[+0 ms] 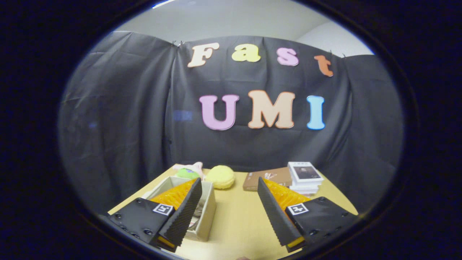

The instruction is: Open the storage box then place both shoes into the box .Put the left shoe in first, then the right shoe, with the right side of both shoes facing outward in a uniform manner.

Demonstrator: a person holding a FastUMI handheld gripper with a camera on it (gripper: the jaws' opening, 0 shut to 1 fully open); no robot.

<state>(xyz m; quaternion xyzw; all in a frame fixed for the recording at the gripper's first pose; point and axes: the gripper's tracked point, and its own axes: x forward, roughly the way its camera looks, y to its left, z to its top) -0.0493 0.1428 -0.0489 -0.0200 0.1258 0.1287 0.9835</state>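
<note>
While our gripper (229,202) hovers spread wide, we grasp nothing.
The storage box (207,213) (lid off) sits behind the left finger (184,213); beyond it, a yellow plush (220,177).

The storage box (207,213) sits on the table with its top open, a pale, cream-walled rectangular container lying lengthwise away from the camera. Its near corner lies just beside the left finger, which covers much of the interior. Something grey and white rests inside against the right wall (too hidden to say whether it is a shoe). The box stands flat, its right wall facing the bare gap between the fingers.
</note>
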